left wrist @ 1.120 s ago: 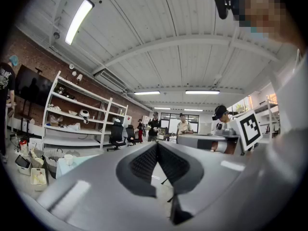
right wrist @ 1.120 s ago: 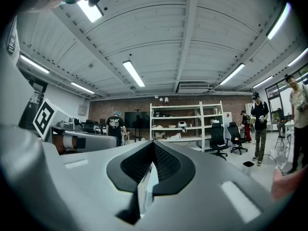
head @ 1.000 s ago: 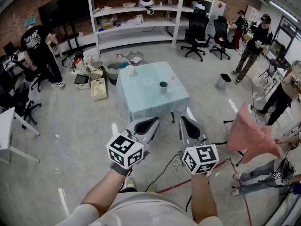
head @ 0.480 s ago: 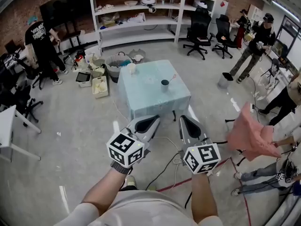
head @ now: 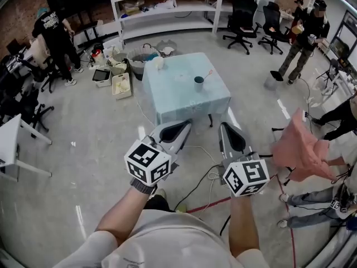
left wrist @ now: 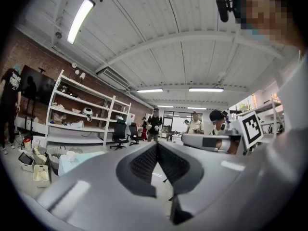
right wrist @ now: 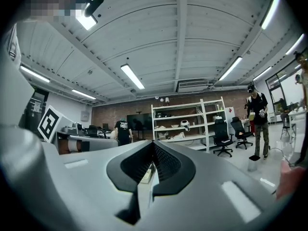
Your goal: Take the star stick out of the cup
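Observation:
A dark cup [head: 198,83] stands on the table with the light blue cloth [head: 178,96], several steps ahead of me. The thin star stick [head: 207,75] leans out of the cup to the right. A white cup [head: 159,63] sits near the table's far left corner. My left gripper [head: 186,124] and right gripper [head: 225,125] are held side by side over the floor, well short of the table. Both are shut with nothing in them. In the left gripper view the jaws [left wrist: 157,144] meet at the tips, with the table [left wrist: 79,160] low at the left. The right gripper [right wrist: 153,143] points at the shelves.
White shelving [head: 167,10] and office chairs [head: 243,21] line the back. Bins and boxes [head: 120,85] sit left of the table. People stand at the left [head: 53,35] and right [head: 304,35]. A pink cloth [head: 304,152] hangs at the right. A cable [head: 203,183] and red tape cross the floor.
The table and cup have slid lower and grown larger in the head view, so I have come nearer. Both grippers stay shut and side by side.

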The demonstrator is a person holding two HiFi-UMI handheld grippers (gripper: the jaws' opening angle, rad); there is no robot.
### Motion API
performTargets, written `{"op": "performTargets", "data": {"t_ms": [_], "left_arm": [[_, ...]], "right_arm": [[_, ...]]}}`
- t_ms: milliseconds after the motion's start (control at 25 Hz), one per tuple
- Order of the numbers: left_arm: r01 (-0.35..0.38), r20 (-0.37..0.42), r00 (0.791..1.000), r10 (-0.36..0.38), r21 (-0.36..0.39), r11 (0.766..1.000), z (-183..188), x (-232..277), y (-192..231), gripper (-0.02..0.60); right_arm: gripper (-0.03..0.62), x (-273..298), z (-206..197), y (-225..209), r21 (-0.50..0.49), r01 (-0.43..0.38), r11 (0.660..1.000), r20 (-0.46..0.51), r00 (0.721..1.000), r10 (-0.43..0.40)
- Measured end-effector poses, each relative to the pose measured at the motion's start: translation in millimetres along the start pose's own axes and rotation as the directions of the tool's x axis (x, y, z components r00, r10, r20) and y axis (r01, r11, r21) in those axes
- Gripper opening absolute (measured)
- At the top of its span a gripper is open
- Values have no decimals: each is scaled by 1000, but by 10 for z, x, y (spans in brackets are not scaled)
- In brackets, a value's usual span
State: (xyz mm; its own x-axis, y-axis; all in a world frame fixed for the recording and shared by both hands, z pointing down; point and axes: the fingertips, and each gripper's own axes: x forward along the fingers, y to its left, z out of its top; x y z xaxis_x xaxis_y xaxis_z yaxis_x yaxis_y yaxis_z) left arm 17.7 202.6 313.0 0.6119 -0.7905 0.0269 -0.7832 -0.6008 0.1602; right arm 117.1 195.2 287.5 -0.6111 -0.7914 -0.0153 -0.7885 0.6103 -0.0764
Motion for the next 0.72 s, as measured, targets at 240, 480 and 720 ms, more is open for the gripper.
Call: {"op": "performTargets", "data": {"t_ms": [240, 480, 720], "left_arm": [[5, -5, 1000, -5, -2, 1000, 5, 178, 94, 6], [7, -7, 1000, -7, -8, 1000, -52, 357, 411, 6], [17, -15, 1000, -17, -3, 1000, -129, 661, 915, 6]], "right_arm": [[11, 137, -4, -137, -3, 9, 1000, -10, 1000, -9], [11, 476, -150, -206, -3, 12, 1000, -31, 999, -12], [11, 1036, -321, -334, 3, 20, 1000, -55, 998, -20]]}}
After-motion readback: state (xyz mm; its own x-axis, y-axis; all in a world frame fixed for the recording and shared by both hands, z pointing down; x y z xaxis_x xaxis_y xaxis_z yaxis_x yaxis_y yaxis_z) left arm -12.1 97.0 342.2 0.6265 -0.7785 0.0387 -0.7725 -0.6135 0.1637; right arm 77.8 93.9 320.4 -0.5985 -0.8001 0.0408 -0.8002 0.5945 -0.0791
